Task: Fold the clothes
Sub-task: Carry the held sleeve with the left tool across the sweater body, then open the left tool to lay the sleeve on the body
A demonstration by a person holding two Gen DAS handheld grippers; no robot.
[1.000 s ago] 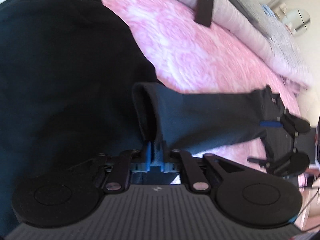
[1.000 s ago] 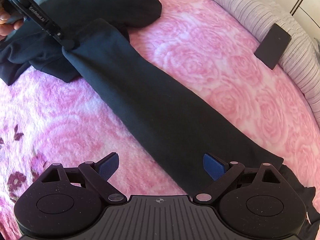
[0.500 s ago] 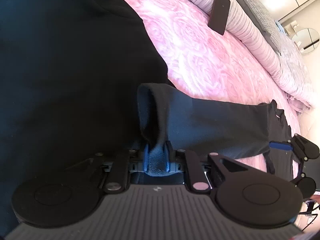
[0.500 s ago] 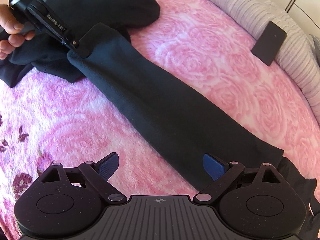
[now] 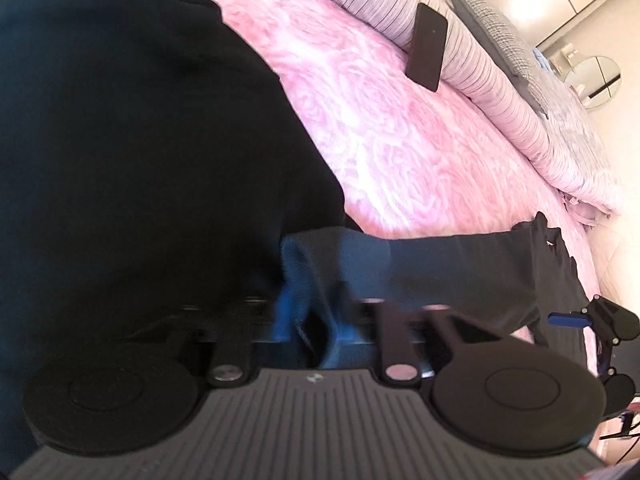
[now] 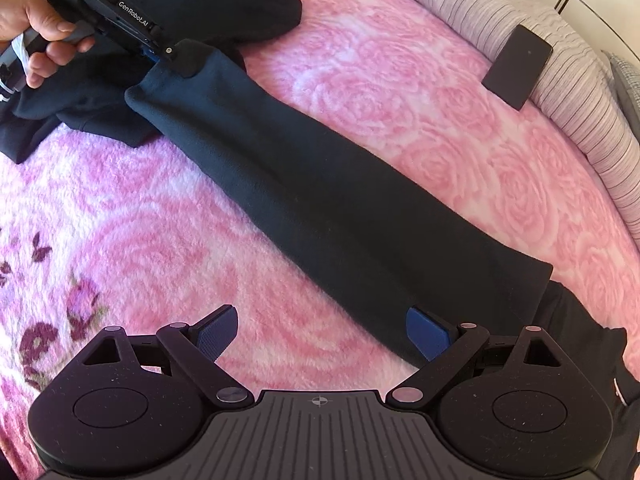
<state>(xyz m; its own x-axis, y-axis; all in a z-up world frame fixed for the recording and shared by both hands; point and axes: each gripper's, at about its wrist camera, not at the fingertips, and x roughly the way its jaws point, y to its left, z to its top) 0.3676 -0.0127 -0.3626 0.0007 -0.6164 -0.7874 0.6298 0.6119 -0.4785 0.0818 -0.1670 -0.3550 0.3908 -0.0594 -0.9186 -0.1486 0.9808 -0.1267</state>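
Note:
A dark navy garment lies on a pink rose-patterned bed (image 6: 400, 120). Its long sleeve (image 6: 320, 208) stretches diagonally across the right wrist view, from the bunched body (image 6: 208, 4) at top left to the lower right. My left gripper (image 5: 312, 320) is shut on the sleeve's cuff end (image 5: 320, 264); it also shows in the right wrist view (image 6: 160, 50), held by a hand. My right gripper (image 6: 320, 336) is open and empty, its right blue pad (image 6: 426, 330) touching the sleeve's near edge. It shows in the left wrist view (image 5: 592, 344) at far right.
A black phone (image 6: 518, 66) leans against a striped pillow (image 6: 500, 4) at the bed's far edge; both also show in the left wrist view, phone (image 5: 426, 52). The garment's body (image 5: 140, 160) fills the left of that view. A round mirror (image 5: 592, 82) hangs on the wall.
My left gripper has carried the cuff further toward the garment's body, pulling the sleeve straighter. My right gripper has stayed open near the sleeve's other end.

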